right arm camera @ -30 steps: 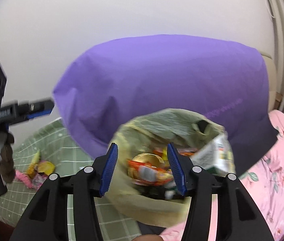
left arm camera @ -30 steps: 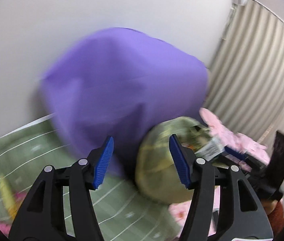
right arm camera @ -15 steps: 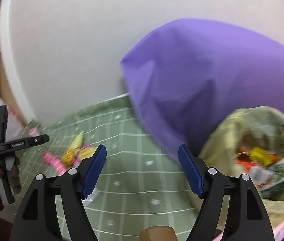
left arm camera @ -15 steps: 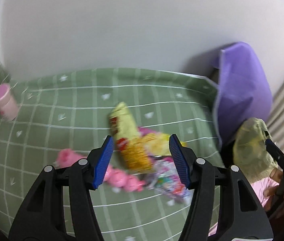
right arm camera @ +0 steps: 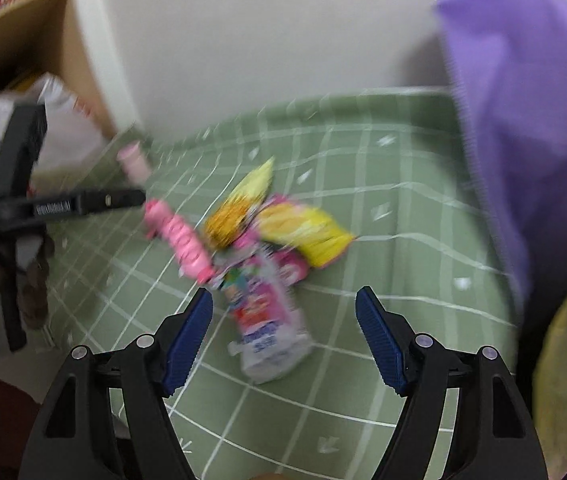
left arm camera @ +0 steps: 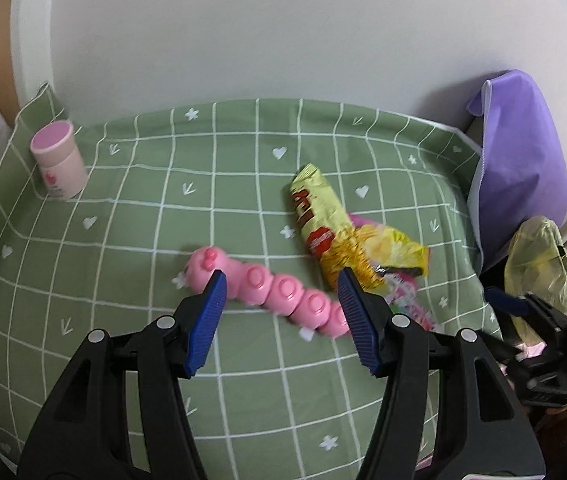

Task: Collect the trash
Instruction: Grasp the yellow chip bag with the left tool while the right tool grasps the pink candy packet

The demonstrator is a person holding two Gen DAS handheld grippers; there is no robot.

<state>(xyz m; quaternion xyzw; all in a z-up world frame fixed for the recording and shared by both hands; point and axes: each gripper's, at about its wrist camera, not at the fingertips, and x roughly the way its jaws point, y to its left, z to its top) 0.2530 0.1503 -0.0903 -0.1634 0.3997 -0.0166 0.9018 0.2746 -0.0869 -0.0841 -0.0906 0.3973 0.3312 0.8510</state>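
Observation:
A pile of wrappers lies on the green checked cloth (left arm camera: 131, 216): a yellow snack bag (left arm camera: 323, 224), a second yellow wrapper (right arm camera: 307, 232) and a pink and white pouch (right arm camera: 263, 320). A pink caterpillar toy (left arm camera: 275, 292) lies beside them. My left gripper (left arm camera: 281, 322) is open and empty, just above the toy. My right gripper (right arm camera: 283, 340) is open and empty, over the pouch; it also shows at the right of the left wrist view (left arm camera: 531, 312). A yellowish trash bag (left arm camera: 539, 264) sits at the right edge.
A pink bottle (left arm camera: 57, 160) stands at the cloth's far left corner. A purple pillow (left arm camera: 519, 160) leans against the white wall on the right. A wooden shelf (right arm camera: 23, 40) with white bags (right arm camera: 59, 120) stands left of the cloth.
Both grippers have swung left, from the trash bag and purple pillow to the wrappers on the cloth. The right gripper's jaws have opened wider.

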